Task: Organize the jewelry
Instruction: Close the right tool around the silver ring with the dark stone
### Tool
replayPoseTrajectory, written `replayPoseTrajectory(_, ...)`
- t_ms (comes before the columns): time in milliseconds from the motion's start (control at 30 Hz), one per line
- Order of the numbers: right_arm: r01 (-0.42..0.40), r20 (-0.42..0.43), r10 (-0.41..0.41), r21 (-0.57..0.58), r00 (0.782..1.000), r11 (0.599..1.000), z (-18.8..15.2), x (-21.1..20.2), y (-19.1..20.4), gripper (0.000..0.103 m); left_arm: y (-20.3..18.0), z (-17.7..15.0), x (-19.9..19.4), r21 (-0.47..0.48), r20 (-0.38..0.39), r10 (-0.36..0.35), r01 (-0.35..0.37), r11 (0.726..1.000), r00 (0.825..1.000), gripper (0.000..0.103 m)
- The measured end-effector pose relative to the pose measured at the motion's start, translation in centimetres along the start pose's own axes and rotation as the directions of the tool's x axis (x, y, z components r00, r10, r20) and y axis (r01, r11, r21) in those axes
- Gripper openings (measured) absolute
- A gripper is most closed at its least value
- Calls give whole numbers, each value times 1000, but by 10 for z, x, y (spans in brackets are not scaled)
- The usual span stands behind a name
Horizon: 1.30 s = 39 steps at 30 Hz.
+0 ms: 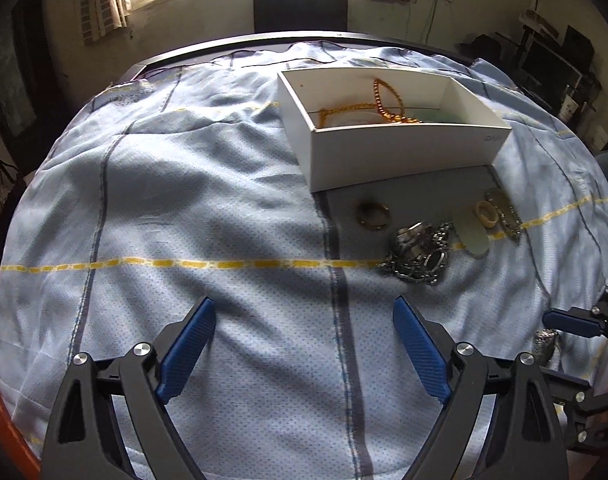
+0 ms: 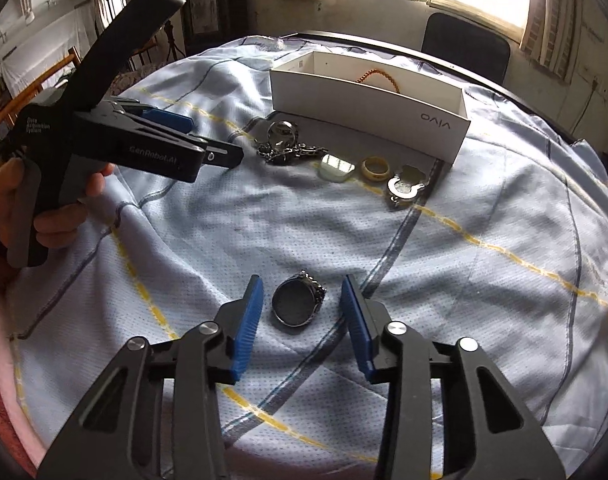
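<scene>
The right gripper (image 2: 302,308) is held spread open, and a dark oval-faced silver ring (image 2: 298,299) is seen lying on the blue checked cloth (image 2: 483,300) between its blue pads, touched by neither. The left gripper (image 1: 304,320) is also released, empty. The white box (image 2: 367,116) is found at twelve o'clock, with the other jewelry in front of it.

Dark-faced silver ring (image 2: 298,299) flat on near cloth; chain pile (image 2: 284,145), pale pendant (image 2: 335,168), cream ring (image 2: 375,169) grouped before white box (image 2: 367,118) holding orange beads (image 1: 383,102).
</scene>
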State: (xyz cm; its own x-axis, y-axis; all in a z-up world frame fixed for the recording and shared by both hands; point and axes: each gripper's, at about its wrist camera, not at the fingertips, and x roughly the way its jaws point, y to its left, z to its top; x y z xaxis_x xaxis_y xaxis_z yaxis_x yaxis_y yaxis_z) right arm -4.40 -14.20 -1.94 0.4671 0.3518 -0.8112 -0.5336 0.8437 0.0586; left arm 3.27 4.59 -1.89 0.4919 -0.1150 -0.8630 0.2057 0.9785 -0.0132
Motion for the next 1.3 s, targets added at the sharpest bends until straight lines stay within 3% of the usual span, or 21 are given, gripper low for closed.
replayPoseTrajectory(167,10,-2,-10,-20,1000,1000,0,-1,3,27,3,-1,0,-18,8,10,-10,1000,1000,94)
replayPoseTrajectory(300,7,-3,-7,-19,1000,1000,0,0,4,27,2,-3,2,-11,12,21,-20,1000,1000,100)
replayPoseTrajectory(567,-35,16,34,38,999,999,2,-5,-6,26,1,-4,2,3,21,17,-17,1000,1000,100)
replayPoseTrajectory(800,-65,6,65,107,998,992,2,-4,-22,26,-9,1,-11,55,57,-147,144,988,987,99)
replayPoseTrajectory(900,-71,7,70,108,997,992,1,-5,-23,27,-22,5,-20,143,102,-160,145,979,982,99)
replayPoseTrajectory(1067,-83,3,83,120,997,989,1,-4,-25,27,-35,17,-25,221,112,-253,224,949,961,99)
replayPoseTrajectory(1167,-84,2,85,118,996,989,1,-4,-25,27,-44,21,-21,274,114,-242,203,940,964,99)
replayPoseTrajectory(1233,-87,1,88,119,996,989,1,-4,-25,27,-51,23,-15,304,112,-228,185,935,967,96)
replayPoseTrajectory(1300,-88,1,88,119,996,989,1,-4,-25,27,-53,23,-10,326,104,-224,180,928,969,78)
